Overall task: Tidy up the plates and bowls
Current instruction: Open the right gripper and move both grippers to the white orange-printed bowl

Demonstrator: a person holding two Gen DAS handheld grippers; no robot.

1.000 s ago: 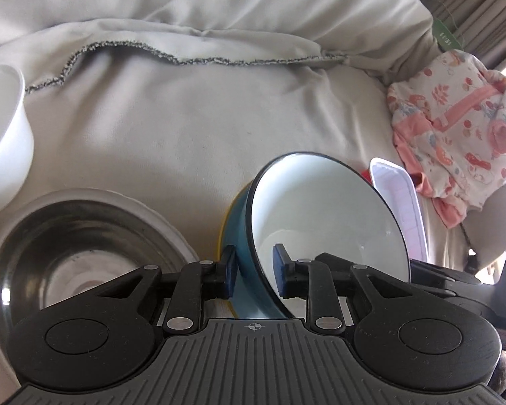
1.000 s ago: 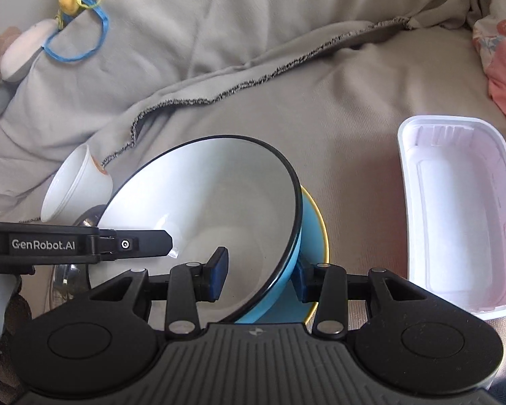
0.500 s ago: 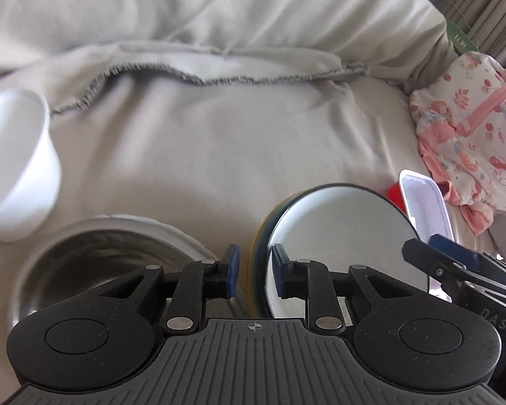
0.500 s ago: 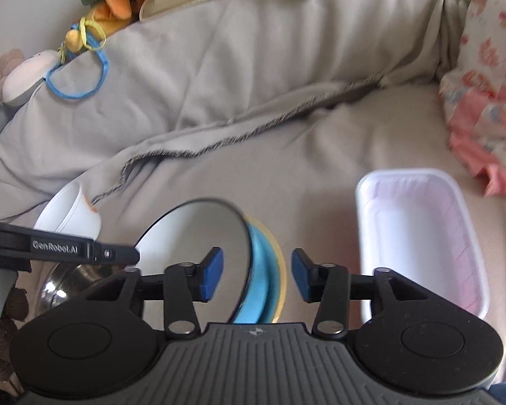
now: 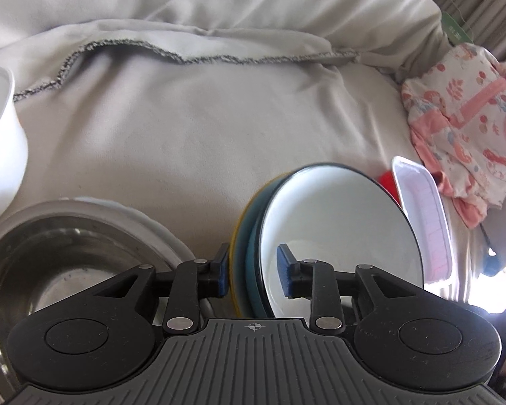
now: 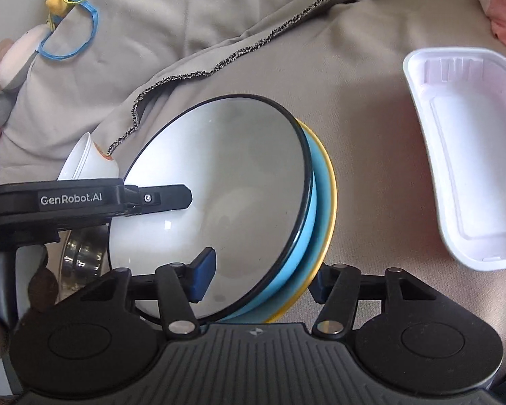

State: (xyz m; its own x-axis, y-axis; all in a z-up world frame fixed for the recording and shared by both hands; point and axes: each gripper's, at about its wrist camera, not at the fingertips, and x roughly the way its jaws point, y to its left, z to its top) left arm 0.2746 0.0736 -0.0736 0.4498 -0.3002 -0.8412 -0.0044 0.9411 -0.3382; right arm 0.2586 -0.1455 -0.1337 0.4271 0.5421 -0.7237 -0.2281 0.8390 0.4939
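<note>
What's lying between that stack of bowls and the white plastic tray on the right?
Only bare beige blanket separates the stacked bowls from the tray in the right-hand view; the left-hand view shows something small and red there.

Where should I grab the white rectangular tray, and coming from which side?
Grip the white plastic tray by its thin raised rim, probably the near short end, coming from above with one finger inside and one outside. It lies open side up on the blanket, apart from the bowls, so the flat lip is reachable.
</note>
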